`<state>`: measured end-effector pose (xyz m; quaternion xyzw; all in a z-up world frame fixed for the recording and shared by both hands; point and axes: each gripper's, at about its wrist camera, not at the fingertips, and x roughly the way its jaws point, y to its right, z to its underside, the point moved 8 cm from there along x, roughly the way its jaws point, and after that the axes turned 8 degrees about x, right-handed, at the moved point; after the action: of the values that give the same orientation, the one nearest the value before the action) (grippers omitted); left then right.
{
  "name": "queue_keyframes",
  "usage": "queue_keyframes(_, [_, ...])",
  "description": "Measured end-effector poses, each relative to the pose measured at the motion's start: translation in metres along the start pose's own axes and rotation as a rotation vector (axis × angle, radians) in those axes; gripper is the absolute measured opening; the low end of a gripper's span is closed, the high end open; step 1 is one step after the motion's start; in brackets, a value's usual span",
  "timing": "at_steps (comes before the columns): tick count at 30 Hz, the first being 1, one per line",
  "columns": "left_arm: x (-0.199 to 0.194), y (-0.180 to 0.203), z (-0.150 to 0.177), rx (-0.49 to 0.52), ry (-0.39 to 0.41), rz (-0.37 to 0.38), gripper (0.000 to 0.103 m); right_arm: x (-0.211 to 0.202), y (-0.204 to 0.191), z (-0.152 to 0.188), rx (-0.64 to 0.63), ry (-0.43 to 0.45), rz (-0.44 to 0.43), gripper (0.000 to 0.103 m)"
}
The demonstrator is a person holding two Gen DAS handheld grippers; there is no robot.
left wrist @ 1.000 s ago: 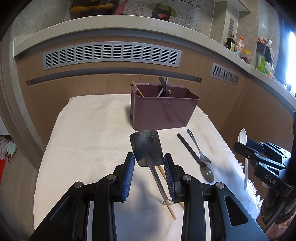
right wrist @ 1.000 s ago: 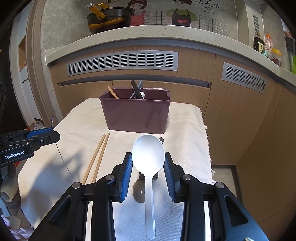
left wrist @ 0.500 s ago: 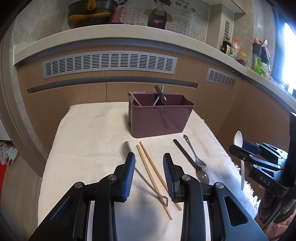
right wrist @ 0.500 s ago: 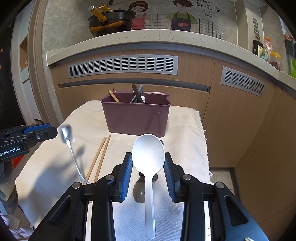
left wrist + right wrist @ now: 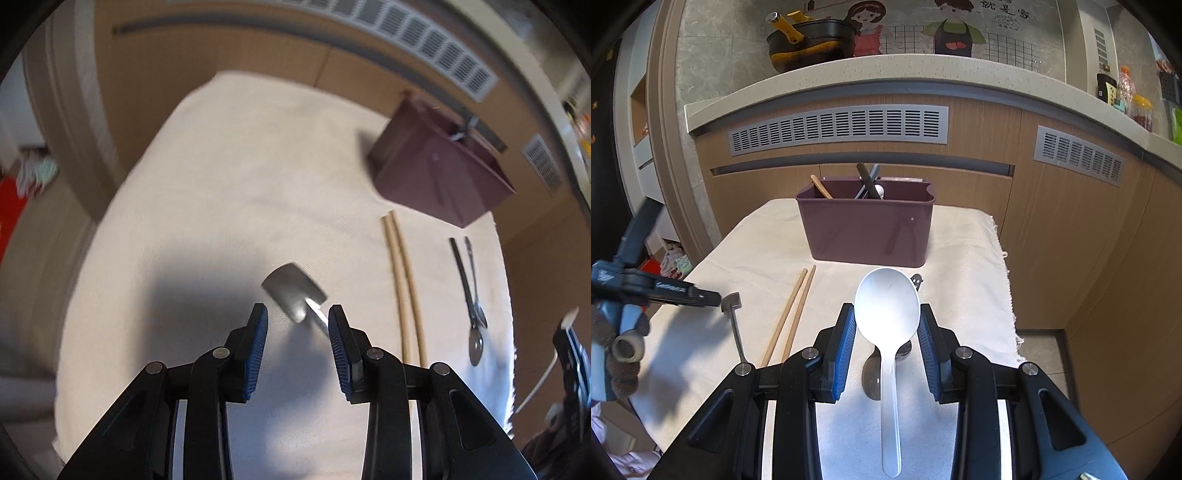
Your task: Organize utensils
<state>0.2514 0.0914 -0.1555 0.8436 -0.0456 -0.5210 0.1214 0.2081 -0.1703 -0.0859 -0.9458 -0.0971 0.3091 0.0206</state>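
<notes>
So your right gripper [image 5: 886, 321] is clamped on the white spoon [image 5: 887, 308]: matte plastic, bowl up at frame centre, handle running straight down. Your left gripper [image 5: 294, 325] has its fingers spread; the metal spatula [image 5: 294, 291] lies between its tips, blade toward upper left, handle toward lower right. Only the right view shows utensils standing in the maroon caddy [image 5: 866, 230]. Chopsticks [image 5: 403, 286] lie right of centre on the cloth [image 5: 207, 177].

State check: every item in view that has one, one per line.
Left tongs: open.
Right tongs: shut on white spoon.
Spatula: unclamped, blurred, at the cloth.
Chopsticks: flat, side by side.
Bin: upright, utensils inside.
Metal spoons: flat on cloth.
</notes>
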Motion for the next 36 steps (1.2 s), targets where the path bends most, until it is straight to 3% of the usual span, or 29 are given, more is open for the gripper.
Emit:
queue_keyframes(3, [0.023, -0.008, 0.0, -0.077, -0.071, 0.013, 0.046, 0.002, 0.002, 0.004, 0.001, -0.006, -0.005, 0.032])
queue_keyframes(7, [0.035, 0.004, -0.016, -0.063, -0.082, -0.017, 0.061, 0.003, 0.008, 0.006, 0.014, -0.011, 0.003, 0.032])
queue_keyframes(9, [0.043, 0.019, -0.021, 0.04, -0.078, -0.104, 0.062, 0.004, 0.011, 0.007, 0.021, -0.017, 0.007, 0.032])
queue_keyframes(11, [0.051, 0.034, -0.017, 0.208, -0.071, -0.21, 0.061, 0.004, 0.012, 0.008, 0.021, -0.019, 0.009, 0.032])
queue_keyframes(12, [0.049, 0.043, -0.014, 0.293, -0.031, -0.239, 0.056, 0.004, 0.012, 0.009, 0.02, -0.02, 0.011, 0.032])
queue_keyframes(13, [0.048, 0.051, -0.011, 0.35, -0.02, -0.236, 0.039, 0.004, 0.013, 0.009, 0.019, -0.02, 0.013, 0.032])
queue_keyframes(14, [0.046, 0.056, -0.007, 0.398, -0.017, -0.233, 0.033, 0.004, 0.013, 0.009, 0.018, -0.02, 0.015, 0.032])
queue_keyframes(16, [0.036, 0.061, 0.0, 0.458, 0.016, -0.229, 0.02, 0.002, 0.014, 0.008, 0.019, -0.014, 0.019, 0.032])
queue_keyframes(17, [0.029, 0.062, 0.003, 0.469, 0.038, -0.203, 0.006, 0.001, 0.015, 0.007, 0.019, -0.009, 0.021, 0.032])
queue_keyframes(22, [-0.009, 0.071, 0.023, 0.454, 0.161, -0.073, 0.004, 0.001, 0.014, 0.001, 0.011, 0.004, 0.03, 0.032])
queue_keyframes(24, [-0.012, 0.074, 0.027, 0.425, 0.166, -0.036, 0.004, 0.0, 0.011, 0.001, 0.004, 0.005, 0.033, 0.032])
queue_keyframes(26, [-0.007, 0.073, 0.027, 0.36, 0.131, -0.008, 0.004, -0.002, 0.01, 0.001, -0.003, 0.008, 0.034, 0.032])
queue_keyframes(30, [0.02, 0.056, 0.027, 0.217, -0.031, 0.018, 0.007, -0.003, 0.009, 0.001, 0.003, 0.01, 0.028, 0.032])
queue_keyframes(31, [0.025, 0.055, 0.027, 0.194, -0.064, 0.025, 0.01, -0.002, 0.008, 0.001, 0.005, 0.009, 0.023, 0.032])
queue_keyframes(32, [0.032, 0.055, 0.025, 0.157, -0.1, 0.048, 0.023, -0.002, 0.007, 0.002, 0.004, 0.008, 0.02, 0.032])
queue_keyframes(34, [0.038, 0.06, 0.018, 0.105, -0.132, 0.091, 0.036, -0.003, 0.005, 0.004, -0.007, 0.006, 0.012, 0.032])
queue_keyframes(36, [0.044, 0.068, 0.009, 0.107, -0.166, 0.085, 0.041, -0.004, 0.006, 0.004, -0.013, 0.01, 0.016, 0.032])
